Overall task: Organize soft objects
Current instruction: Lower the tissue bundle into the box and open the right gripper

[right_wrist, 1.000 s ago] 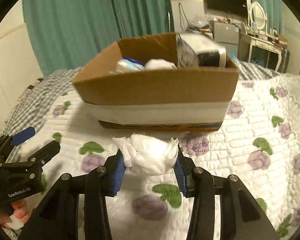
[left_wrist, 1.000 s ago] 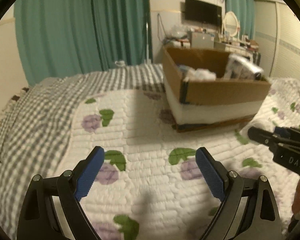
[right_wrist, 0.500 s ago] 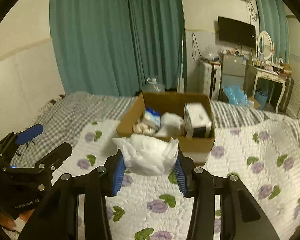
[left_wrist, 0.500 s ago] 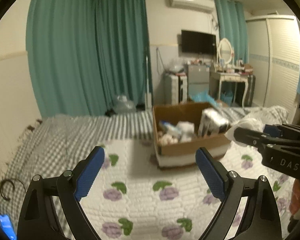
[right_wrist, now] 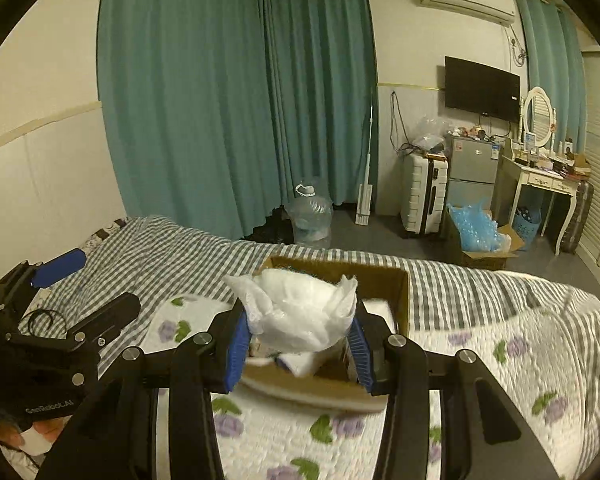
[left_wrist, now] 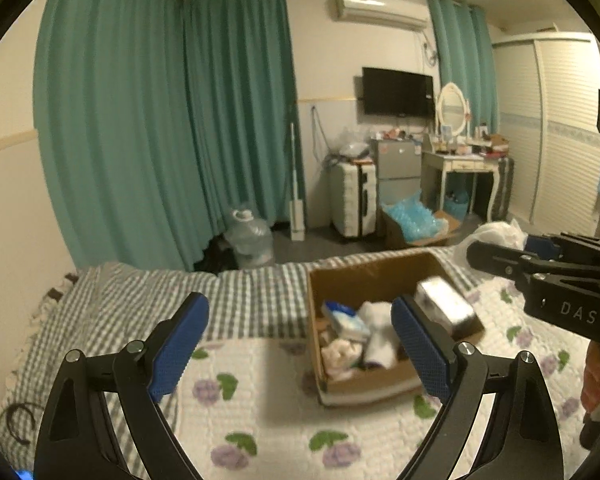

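My right gripper (right_wrist: 298,346) is shut on a crumpled white plastic bag (right_wrist: 300,312) and holds it in the air above the near side of an open cardboard box (right_wrist: 392,280). The box (left_wrist: 380,276) sits on the bed and holds several soft white and blue items (left_wrist: 356,328) and a silver-wrapped pack (left_wrist: 444,308). My left gripper (left_wrist: 300,340) is open and empty, raised above the quilt to the left of the box. The right gripper with the bag (left_wrist: 496,236) shows at the right of the left wrist view.
The bed has a white quilt with purple flowers (left_wrist: 268,412) over a grey checked sheet (left_wrist: 140,292). A black hair tie (left_wrist: 18,424) lies on the sheet at the left. Beyond the bed stand teal curtains (left_wrist: 160,120), a water jug (left_wrist: 252,236), a suitcase (left_wrist: 354,200) and a dressing table (left_wrist: 468,168).
Both grippers have risen well above the bed. The right gripper has carried the white bag up from the quilt in front of the box to over the box.
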A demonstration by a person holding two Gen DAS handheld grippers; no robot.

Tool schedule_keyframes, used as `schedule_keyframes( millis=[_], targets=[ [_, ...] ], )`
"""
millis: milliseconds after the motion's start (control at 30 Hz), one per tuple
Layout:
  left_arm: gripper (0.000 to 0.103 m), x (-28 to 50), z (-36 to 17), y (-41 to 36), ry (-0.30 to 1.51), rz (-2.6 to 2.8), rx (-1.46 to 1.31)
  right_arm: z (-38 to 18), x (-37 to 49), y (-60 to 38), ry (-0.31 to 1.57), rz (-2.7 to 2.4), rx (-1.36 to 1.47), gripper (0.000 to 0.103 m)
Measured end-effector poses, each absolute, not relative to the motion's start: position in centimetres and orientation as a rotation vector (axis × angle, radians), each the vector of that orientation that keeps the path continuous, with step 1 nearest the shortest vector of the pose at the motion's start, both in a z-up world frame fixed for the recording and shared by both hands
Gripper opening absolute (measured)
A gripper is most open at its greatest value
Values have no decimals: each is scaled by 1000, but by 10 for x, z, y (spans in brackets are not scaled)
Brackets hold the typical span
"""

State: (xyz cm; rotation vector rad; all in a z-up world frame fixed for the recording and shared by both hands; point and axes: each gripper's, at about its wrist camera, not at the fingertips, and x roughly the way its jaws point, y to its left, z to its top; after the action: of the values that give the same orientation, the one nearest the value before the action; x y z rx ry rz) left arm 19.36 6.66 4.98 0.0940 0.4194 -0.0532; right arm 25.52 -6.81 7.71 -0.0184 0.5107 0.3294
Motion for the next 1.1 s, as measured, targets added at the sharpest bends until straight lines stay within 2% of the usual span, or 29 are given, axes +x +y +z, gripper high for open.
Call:
schedule_keyframes(
  millis=[167, 333, 567, 600, 633, 667, 700, 867, 1100],
  targets=[
    [94, 247, 35, 66, 453, -28, 68, 66, 324, -63, 574, 354, -27, 43],
    [94, 298, 11, 62, 490, -39, 66, 32, 387, -54, 666, 357, -49, 43],
    [94, 329, -21, 63, 520, -29, 78, -14, 447, -63, 759, 317, 7, 46],
    [94, 331, -25, 63, 523, -33, 76, -16, 450, -66, 764, 312, 10, 48],
    [94, 332, -28, 63, 525, -32, 76, -18, 452, -68, 765, 306, 10, 60],
    [94, 333, -30, 62, 526, -32, 78, -18, 453, -70, 760, 299, 11, 79],
    [94, 332, -31, 61, 526, -29, 82, -17, 450, -72, 741, 287, 16, 85],
    [94, 321, -20, 53, 530, -3, 119, 5, 433, -86, 713, 244, 24, 87],
    [94, 247, 64, 52, 380, -5, 89, 90, 351, -103, 593, 205, -7, 92]
  ],
)
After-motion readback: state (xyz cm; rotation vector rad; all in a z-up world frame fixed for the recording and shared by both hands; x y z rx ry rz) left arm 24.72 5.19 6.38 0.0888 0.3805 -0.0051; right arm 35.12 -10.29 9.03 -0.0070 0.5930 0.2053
